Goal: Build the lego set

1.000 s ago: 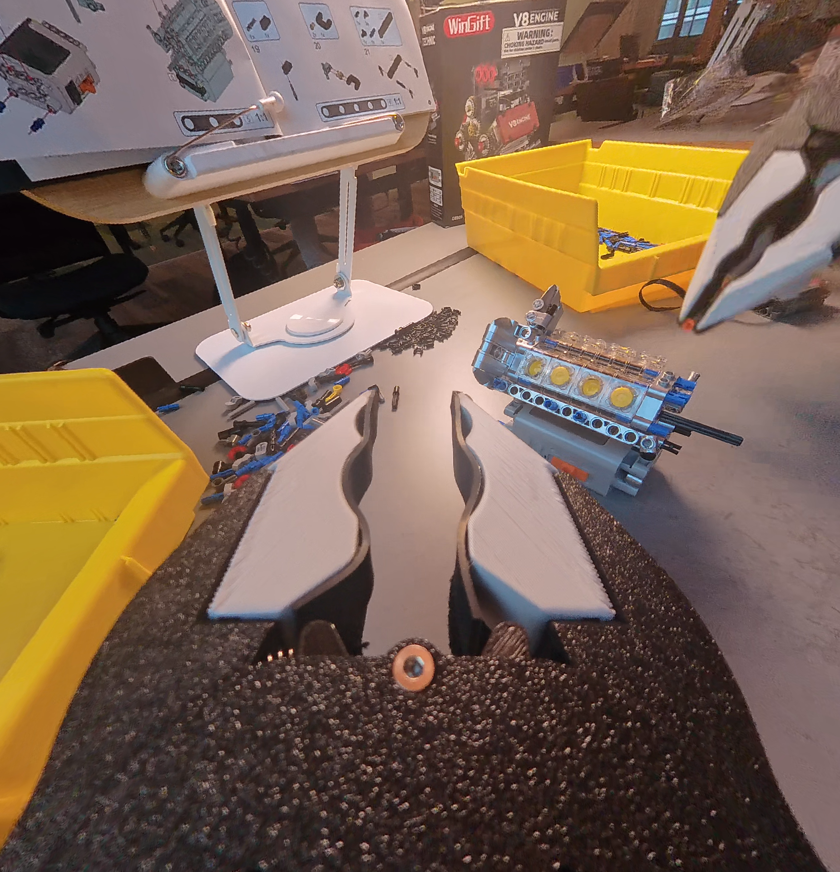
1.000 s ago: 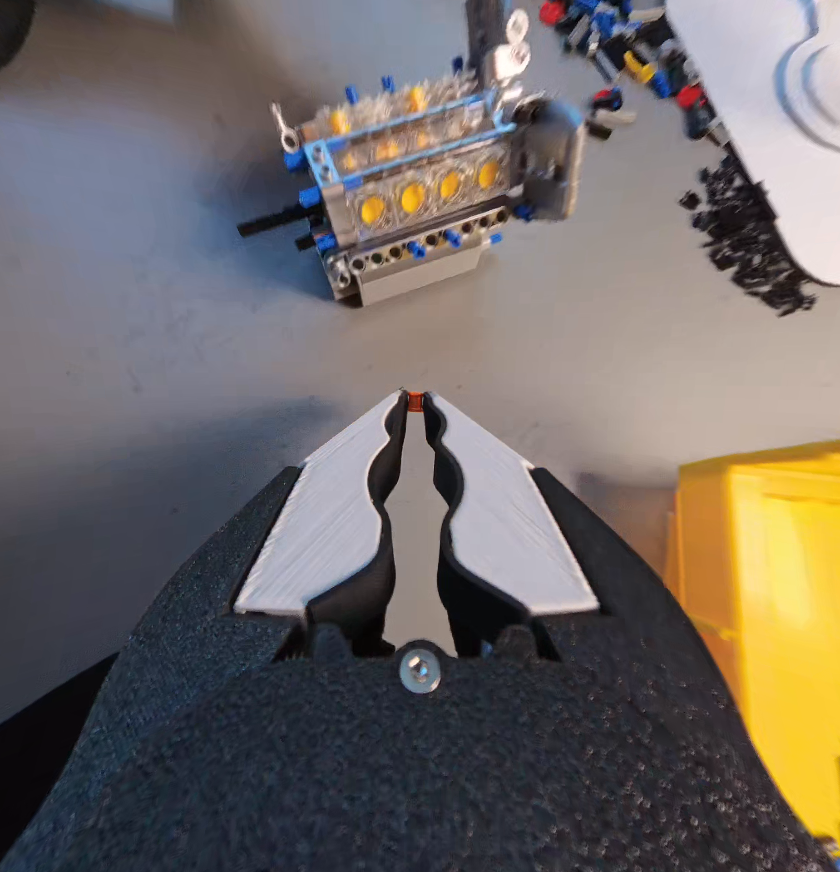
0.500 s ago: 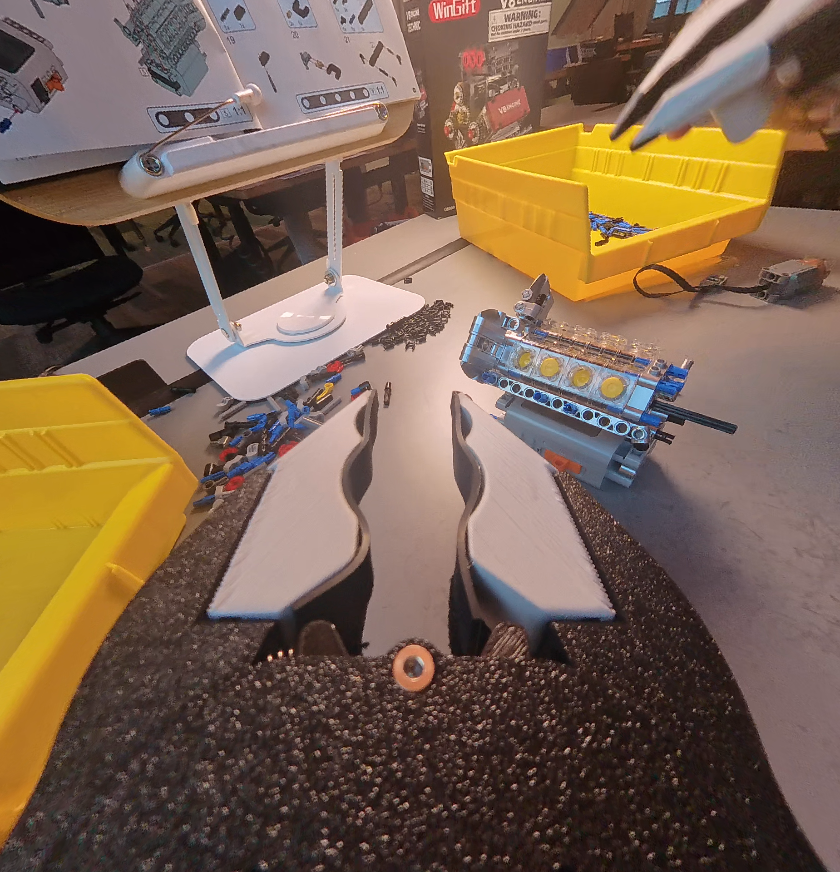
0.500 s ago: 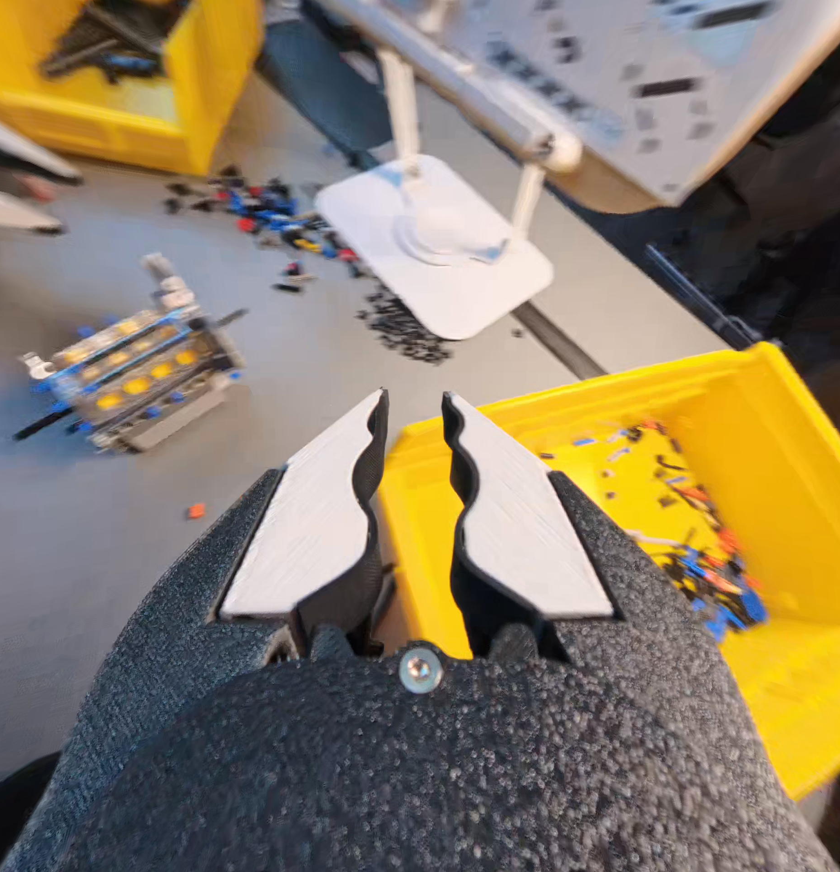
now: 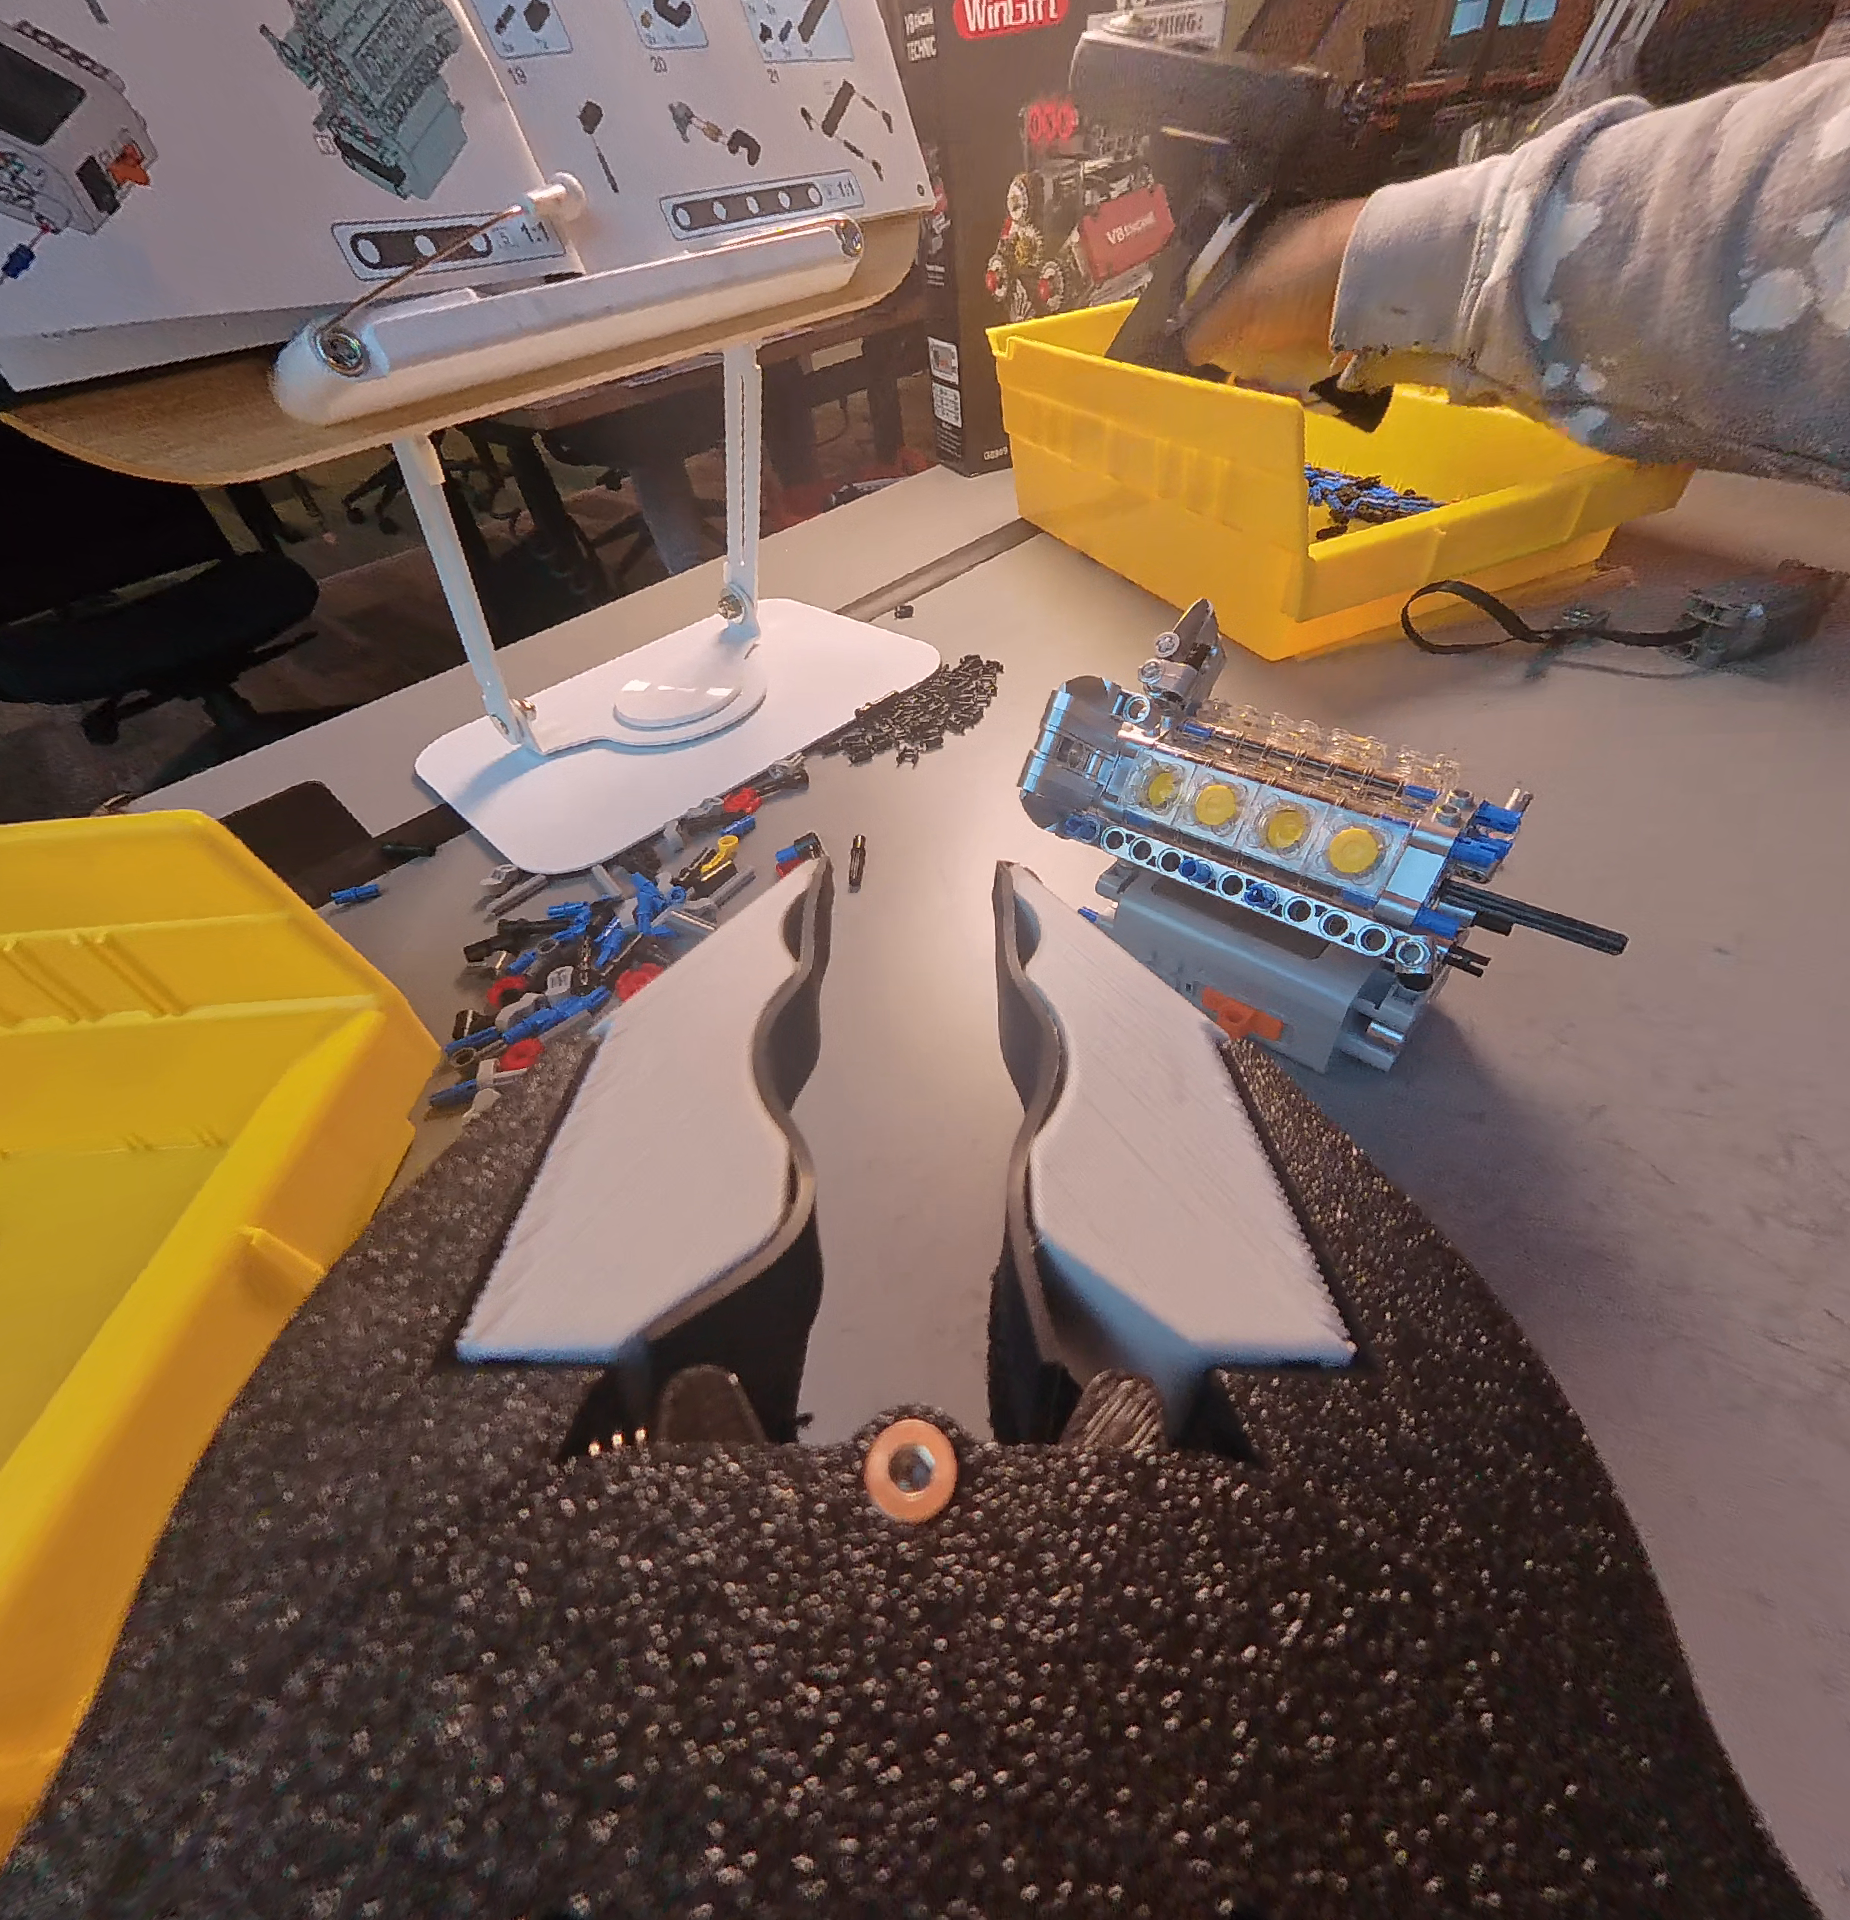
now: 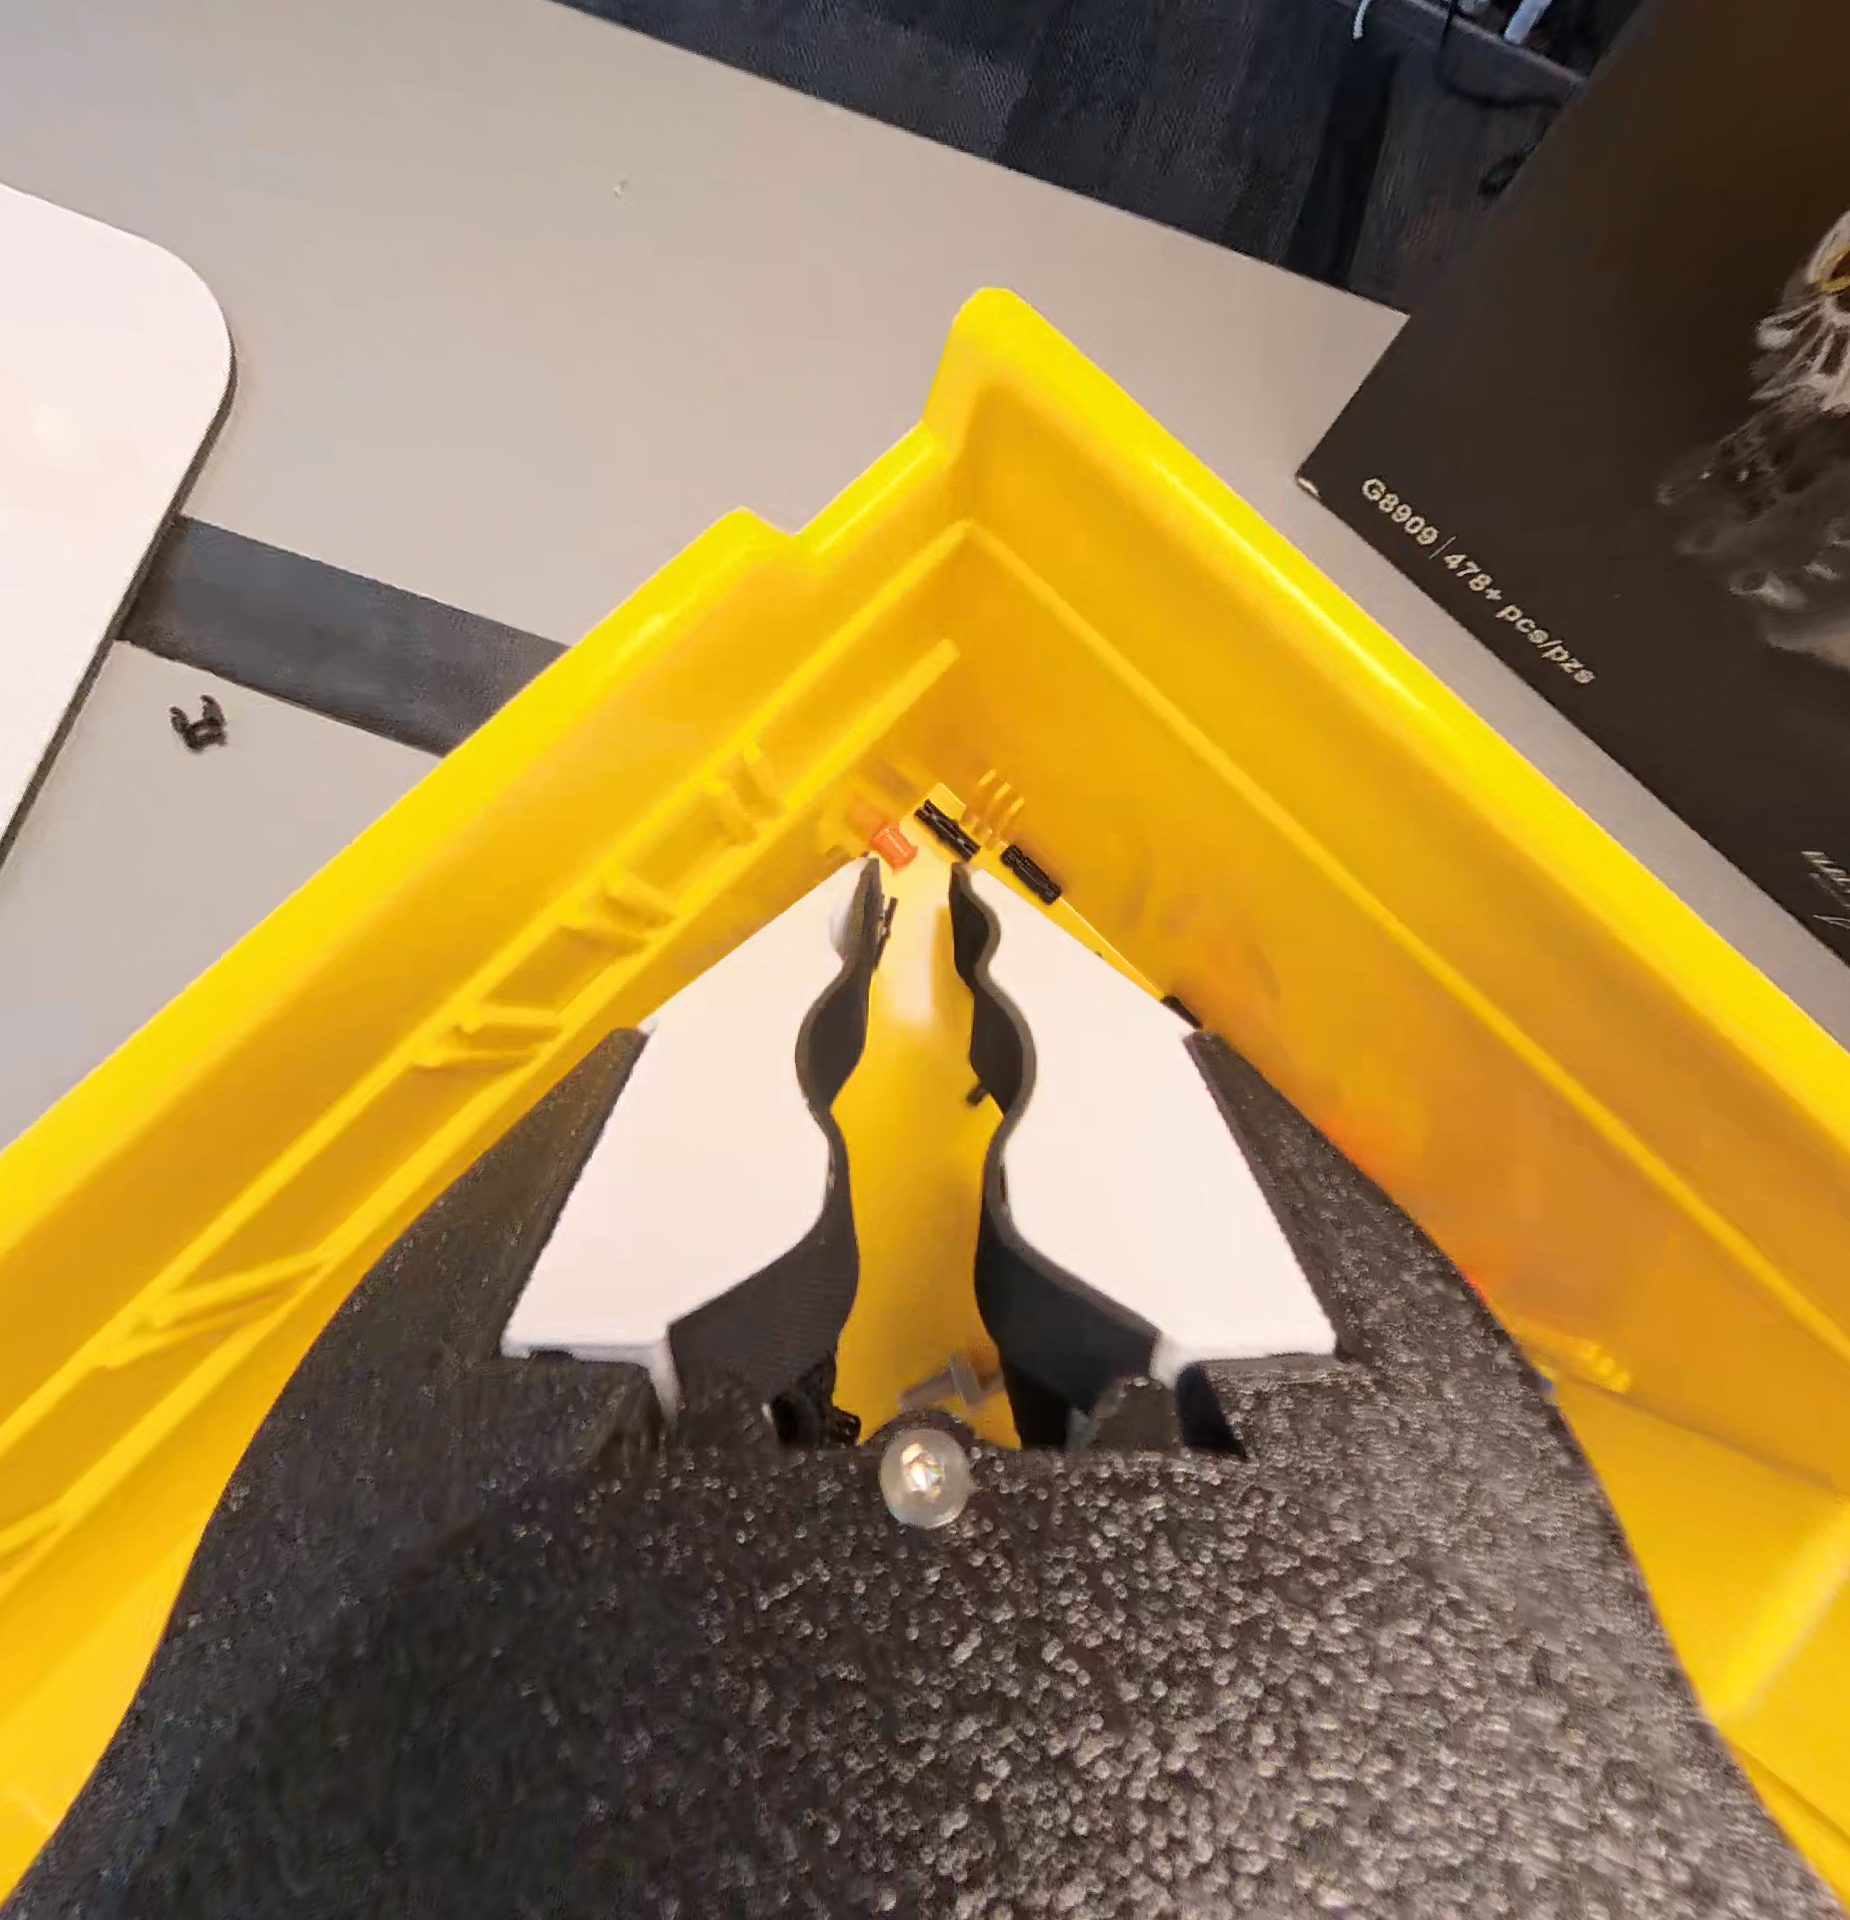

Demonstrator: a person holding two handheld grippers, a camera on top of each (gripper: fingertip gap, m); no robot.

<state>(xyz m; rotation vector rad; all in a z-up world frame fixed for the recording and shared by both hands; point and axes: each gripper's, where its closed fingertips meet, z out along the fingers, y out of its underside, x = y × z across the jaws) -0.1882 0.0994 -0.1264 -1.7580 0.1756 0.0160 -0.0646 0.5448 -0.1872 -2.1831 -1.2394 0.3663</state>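
1. Left gripper [image 5: 913,883]: rough black granular body with two pale grey ribbed fingers [image 5: 682,1122] whose inner edges curve in waves. The fingers stand moderately apart with nothing between them, low over the smooth grey bench [image 5: 1523,1195].
2. Brick-built engine block model of grey, blue and clear plastic [image 5: 1264,862]: four round yellow discs along its side, a perforated grey beam below them, a black axle sticking out at one end. It sits on the bench just beside the right finger's tip.
3. Scatter of small blue, black and red plastic pins and connectors [image 5: 599,935]: loose on the bench beside the left finger.
4. White metal book stand with a flat rounded base [image 5: 682,727]: two thin struts carry an open printed instruction booklet [image 5: 381,135].
5. Yellow moulded plastic bin near the left gripper [image 5: 152,1091]: ribbed walls, at the left edge.
6. Right gripper [image 6: 913,883]: same rough black body with white fingers [image 6: 692,1143], narrowly parted and gripping nothing, tips lowered into a corner of a second yellow ribbed plastic bin [image 6: 692,727].
7. Small orange plastic piece [image 6: 893,843]: in that bin's corner, just ahead of the left fingertip, beside two short black pins [image 6: 1030,873].
8. Glossy black cardboard box [image 6: 1679,416]: standing behind this bin.
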